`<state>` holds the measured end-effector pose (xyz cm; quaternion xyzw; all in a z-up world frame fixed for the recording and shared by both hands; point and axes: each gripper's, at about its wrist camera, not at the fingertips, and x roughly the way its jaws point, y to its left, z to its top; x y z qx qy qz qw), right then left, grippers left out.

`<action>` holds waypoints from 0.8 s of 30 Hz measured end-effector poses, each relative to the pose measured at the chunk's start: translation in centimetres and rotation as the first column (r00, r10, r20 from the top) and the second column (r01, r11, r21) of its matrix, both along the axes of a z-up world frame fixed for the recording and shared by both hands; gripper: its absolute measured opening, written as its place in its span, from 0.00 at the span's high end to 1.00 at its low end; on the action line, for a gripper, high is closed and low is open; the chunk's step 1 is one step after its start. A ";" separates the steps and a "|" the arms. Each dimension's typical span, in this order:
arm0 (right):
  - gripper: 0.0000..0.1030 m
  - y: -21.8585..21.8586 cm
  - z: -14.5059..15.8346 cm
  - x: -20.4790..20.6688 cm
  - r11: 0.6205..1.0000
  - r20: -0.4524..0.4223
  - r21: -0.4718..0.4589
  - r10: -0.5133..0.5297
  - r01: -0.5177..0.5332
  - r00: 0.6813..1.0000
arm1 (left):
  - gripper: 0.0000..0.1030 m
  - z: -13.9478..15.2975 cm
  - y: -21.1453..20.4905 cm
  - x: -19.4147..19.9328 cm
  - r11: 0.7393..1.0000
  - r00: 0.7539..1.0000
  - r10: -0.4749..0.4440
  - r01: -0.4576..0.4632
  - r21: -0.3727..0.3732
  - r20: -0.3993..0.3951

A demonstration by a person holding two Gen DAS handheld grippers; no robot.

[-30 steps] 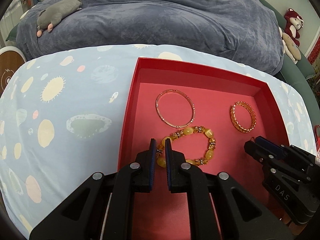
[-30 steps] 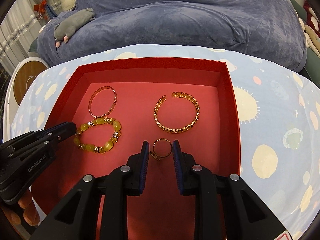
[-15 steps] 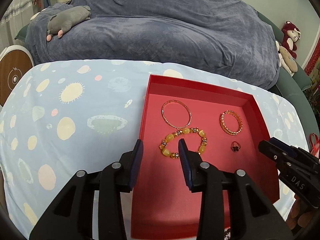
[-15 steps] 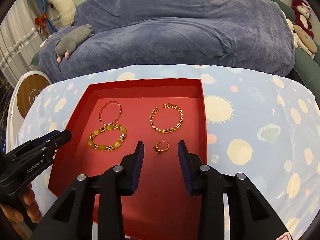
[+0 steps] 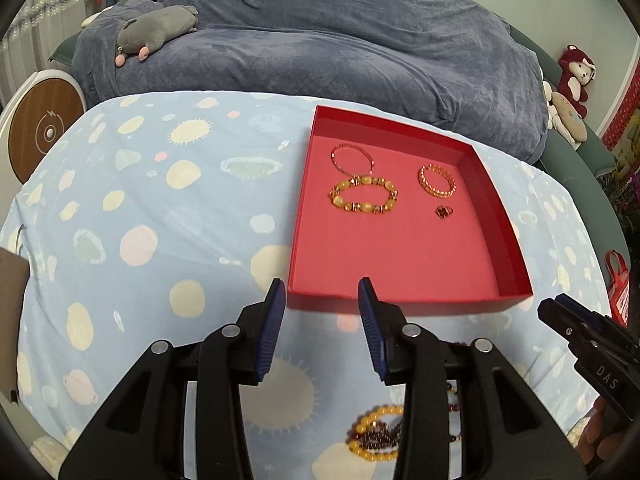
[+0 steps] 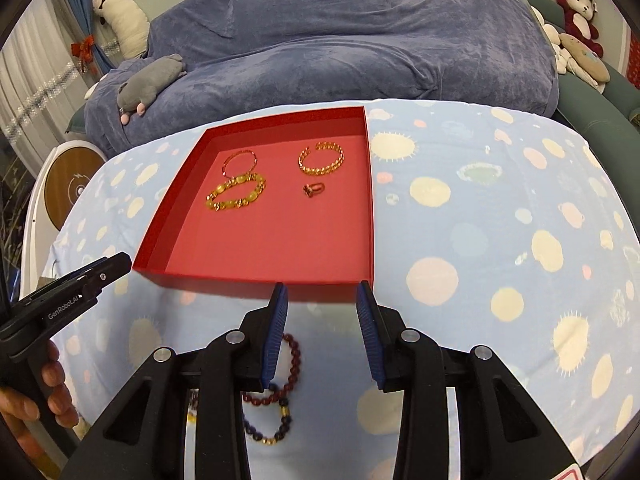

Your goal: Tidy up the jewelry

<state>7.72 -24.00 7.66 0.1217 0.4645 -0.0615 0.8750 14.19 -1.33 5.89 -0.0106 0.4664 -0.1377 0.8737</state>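
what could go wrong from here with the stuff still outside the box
1. The dark red bead bracelet and the darker beaded strand overlap on the cloth below the right gripper; a grab at one may drag the other along.
2. The pile of yellow and dark red beads sits partly hidden behind the left gripper, so aiming there is guesswork.
3. The ring lies loose in the red box; a dropped bracelet could knock it.
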 end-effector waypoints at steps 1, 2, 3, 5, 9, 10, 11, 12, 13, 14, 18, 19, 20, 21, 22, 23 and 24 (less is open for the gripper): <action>0.66 0.3 -0.3 -0.8 1.000 -0.004 0.003 -0.004 0.004 1.000 | 0.65 -0.2 0.3 -0.7 1.000 1.000 0.002 -0.002 0.001 -0.007; 0.66 0.6 -0.5 -1.6 1.000 -0.009 0.013 -0.007 0.007 1.000 | 0.65 -0.5 0.5 -1.4 1.000 1.000 0.006 -0.006 0.000 -0.012; 0.66 0.8 -0.8 -2.3 1.000 -0.016 0.020 -0.009 0.009 1.000 | 0.65 -0.7 0.7 -2.0 1.000 1.000 0.008 -0.008 0.000 -0.017; 0.66 1.2 -1.3 -3.7 0.999 -0.025 0.031 -0.015 0.016 1.000 | 0.65 -1.2 1.1 -3.4 1.000 1.000 0.011 -0.011 0.003 -0.029; 0.66 2.1 -2.4 -6.2 0.999 -0.048 0.049 -0.017 0.020 0.999 | 0.65 -2.3 1.4 -5.9 1.000 0.999 -0.001 0.002 0.017 -0.037; 0.66 2.4 -2.6 -6.7 0.999 -0.052 0.047 -0.014 0.016 0.999 | 0.65 -2.5 1.4 -6.4 1.000 0.999 -0.002 0.002 0.016 -0.037; 0.66 2.6 -2.8 -7.2 0.999 -0.055 0.044 -0.011 0.013 0.998 | 0.64 -2.7 1.5 -6.9 1.000 0.999 -0.002 0.002 0.011 -0.038; 0.66 2.9 -3.0 -7.6 0.999 -0.058 0.043 -0.007 0.010 0.998 | 0.60 -2.8 1.5 -7.4 1.000 0.999 -0.001 0.001 0.003 -0.040; 0.66 3.1 -3.2 -7.9 0.999 -0.061 0.043 -0.005 0.007 0.998 | 0.58 -3.0 1.6 -7.8 1.000 0.999 0.003 -0.003 -0.002 -0.042; 0.66 3.3 -3.4 -8.3 0.999 -0.063 0.043 -0.003 0.006 0.998 | 0.56 -3.2 1.7 -8.3 1.000 0.999 0.005 -0.005 -0.005 -0.042; 0.66 4.0 -4.1 -9.3 1.000 -0.072 0.020 0.012 -0.011 0.997 | 0.56 -3.8 1.7 -9.5 1.000 0.999 0.000 0.000 0.007 -0.037; 0.66 4.0 -4.3 -9.5 1.000 -0.074 0.022 0.014 -0.012 0.997 | 0.56 -4.0 1.7 -9.7 1.000 0.999 -0.001 0.002 0.011 -0.036; 0.66 4.1 -4.5 -9.6 1.000 -0.076 0.024 0.013 -0.011 0.997 | 0.56 -4.2 1.7 -9.9 1.000 0.999 -0.001 0.001 0.013 -0.036; 0.66 4.2 -4.7 -9.7 1.000 -0.079 0.023 0.012 -0.010 0.997 | 0.56 -4.3 1.7 -10.0 1.000 0.999 0.000 0.001 0.010 -0.039; 0.66 4.2 -4.9 -9.8 1.000 -0.082 0.022 0.012 -0.011 0.997 | 0.56 -4.4 1.8 -10.1 1.000 0.999 0.001 0.000 0.005 -0.041; 0.66 4.3 -5.0 -9.9 1.000 -0.083 0.023 0.013 -0.011 0.996 | 0.56 -4.5 1.8 -10.2 1.000 0.999 0.002 -0.002 0.004 -0.041; 0.66 4.3 -5.1 -10.0 1.000 -0.084 0.021 0.013 -0.012 0.996 | 0.56 -4.7 1.8 -10.4 1.000 0.999 0.002 -0.002 0.006 -0.040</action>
